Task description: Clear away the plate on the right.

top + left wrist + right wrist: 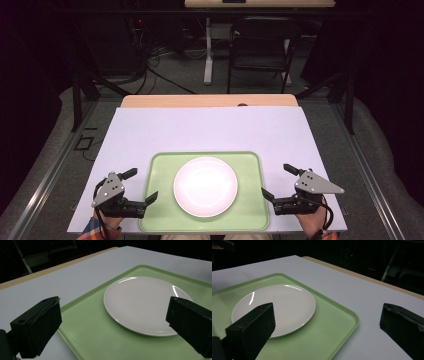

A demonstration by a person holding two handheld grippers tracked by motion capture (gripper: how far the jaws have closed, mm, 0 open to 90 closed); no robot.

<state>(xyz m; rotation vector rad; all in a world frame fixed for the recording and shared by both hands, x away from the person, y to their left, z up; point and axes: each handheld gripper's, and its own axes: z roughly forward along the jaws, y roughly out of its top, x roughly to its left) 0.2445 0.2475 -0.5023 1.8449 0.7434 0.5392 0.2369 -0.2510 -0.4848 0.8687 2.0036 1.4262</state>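
Your round white ceramic plate (205, 186) sits bare in the middle of the shallow pale-green plastic tray (159, 165), which lies at the near edge of the white-covered table (210, 130), so both are within easy reach of either hand. You hold the left gripper (141, 185) just off the tray's left rim and the right gripper (276, 181) just off its right rim, each with its jaws spread wide and nothing between them. In both gripper views one jaw hangs over the tray and the other over the bare table, so the rim lies between them. That mirrored stance looks chosen for a two-sided grasp of the tray, which would keep it level and the plate from sliding.
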